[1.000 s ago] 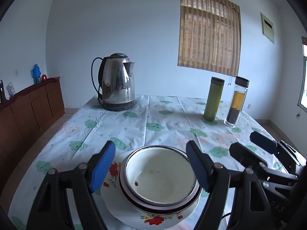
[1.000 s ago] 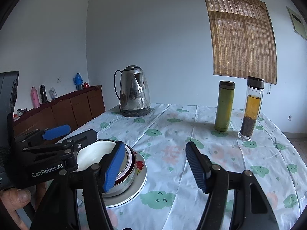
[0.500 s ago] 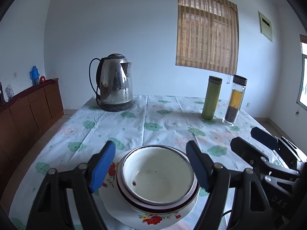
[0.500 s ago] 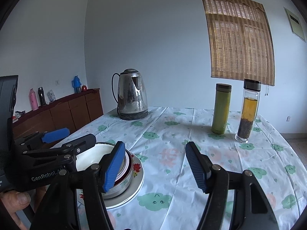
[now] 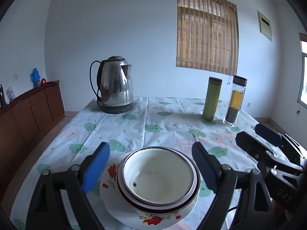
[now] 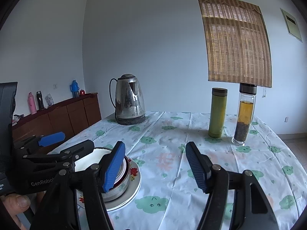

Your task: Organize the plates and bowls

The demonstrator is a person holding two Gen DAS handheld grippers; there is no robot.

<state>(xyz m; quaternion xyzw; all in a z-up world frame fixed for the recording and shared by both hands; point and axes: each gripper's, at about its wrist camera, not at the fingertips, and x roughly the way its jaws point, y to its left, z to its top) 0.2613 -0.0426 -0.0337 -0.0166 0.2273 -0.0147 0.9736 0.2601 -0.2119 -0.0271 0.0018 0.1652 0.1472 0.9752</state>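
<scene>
Stacked bowls [image 5: 157,176] rest on a flowered plate [image 5: 111,174] near the tabletop [image 5: 163,122] edge, between the opening, untouching left gripper [image 5: 151,168] fingers. Right gripper [image 6: 153,164] open, empty.

Two hand-held grippers hang side by side, both angled slightly downward. The left gripper [image 5: 150,164] has its blue pads [image 5: 96,167] spreading wider apart, the jaws opening, pressing on nothing. The right gripper [image 6: 155,166] holds its jaws parted at a middling width, nothing clamped between them. A thumb [image 6: 18,203] shows under the left gripper's body.
</scene>
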